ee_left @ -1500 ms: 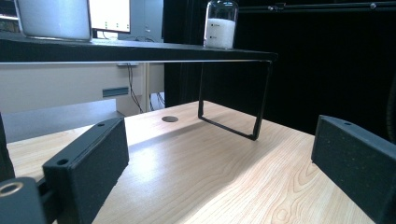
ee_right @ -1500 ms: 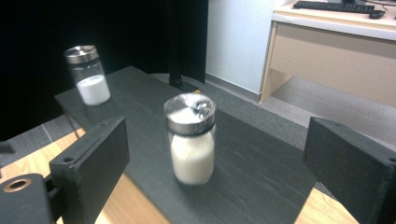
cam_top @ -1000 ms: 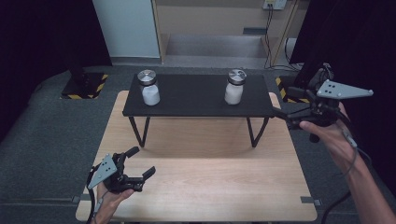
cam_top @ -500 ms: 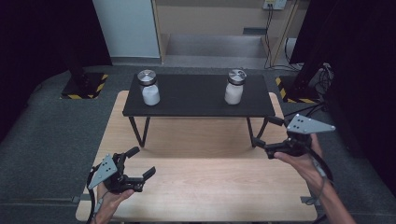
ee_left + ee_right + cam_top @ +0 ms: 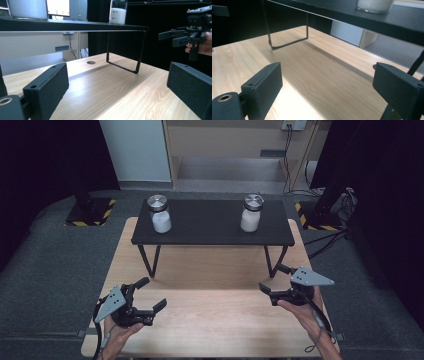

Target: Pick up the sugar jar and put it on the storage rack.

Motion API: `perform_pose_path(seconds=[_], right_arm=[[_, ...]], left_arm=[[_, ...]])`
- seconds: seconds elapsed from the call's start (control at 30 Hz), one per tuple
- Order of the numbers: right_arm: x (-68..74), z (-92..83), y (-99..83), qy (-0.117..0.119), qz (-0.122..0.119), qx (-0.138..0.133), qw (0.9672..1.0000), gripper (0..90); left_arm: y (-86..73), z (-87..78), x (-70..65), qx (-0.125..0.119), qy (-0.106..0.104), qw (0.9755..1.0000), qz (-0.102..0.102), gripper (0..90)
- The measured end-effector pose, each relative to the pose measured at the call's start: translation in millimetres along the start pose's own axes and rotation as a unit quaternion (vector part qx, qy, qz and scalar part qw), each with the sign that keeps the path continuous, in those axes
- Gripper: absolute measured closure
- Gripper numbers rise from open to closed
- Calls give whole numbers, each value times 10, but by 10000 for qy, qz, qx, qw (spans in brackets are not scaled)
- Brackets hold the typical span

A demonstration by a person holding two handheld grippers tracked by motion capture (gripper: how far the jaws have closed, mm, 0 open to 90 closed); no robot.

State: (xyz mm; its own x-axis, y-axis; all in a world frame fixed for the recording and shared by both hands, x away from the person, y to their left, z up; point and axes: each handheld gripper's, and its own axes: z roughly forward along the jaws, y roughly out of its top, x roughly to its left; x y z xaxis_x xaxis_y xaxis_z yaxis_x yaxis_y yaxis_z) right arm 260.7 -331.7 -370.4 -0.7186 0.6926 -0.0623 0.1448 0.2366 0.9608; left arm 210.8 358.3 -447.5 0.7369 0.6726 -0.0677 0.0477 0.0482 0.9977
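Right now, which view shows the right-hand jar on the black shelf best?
High view: the right jar is whole, metal lid to base, standing on the black shelf. The left gripper view shows it far off with its top cropped; the right gripper view catches just its base.

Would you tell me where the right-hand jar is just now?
In the high view, the right-hand jar stands upright on the black shelf, toward its right end, beyond the right gripper.
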Motion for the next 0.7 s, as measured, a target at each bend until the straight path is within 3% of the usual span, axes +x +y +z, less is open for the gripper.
perform_pose_path(seconds=[0.1, 0.27, 0.57, 0.7], right_arm=[[14, -13, -142, -47, 118, -180, 9998, 88], [75, -61, -293, -258, 87, -362, 9990, 88], [68, -192, -554, -537, 422, -796, 9945, 81], [76, -273, -647, -645, 436, -1001, 9919, 77]], left_arm=[[0, 0, -2, -1, -1, 10000, 1, 26], [0, -5, -11, -12, 11, 10000, 5, 26], [-1, 7, -12, 5, 9, 10000, 11, 25], [-2, 9, -16, 4, 41, 10000, 21, 23]])
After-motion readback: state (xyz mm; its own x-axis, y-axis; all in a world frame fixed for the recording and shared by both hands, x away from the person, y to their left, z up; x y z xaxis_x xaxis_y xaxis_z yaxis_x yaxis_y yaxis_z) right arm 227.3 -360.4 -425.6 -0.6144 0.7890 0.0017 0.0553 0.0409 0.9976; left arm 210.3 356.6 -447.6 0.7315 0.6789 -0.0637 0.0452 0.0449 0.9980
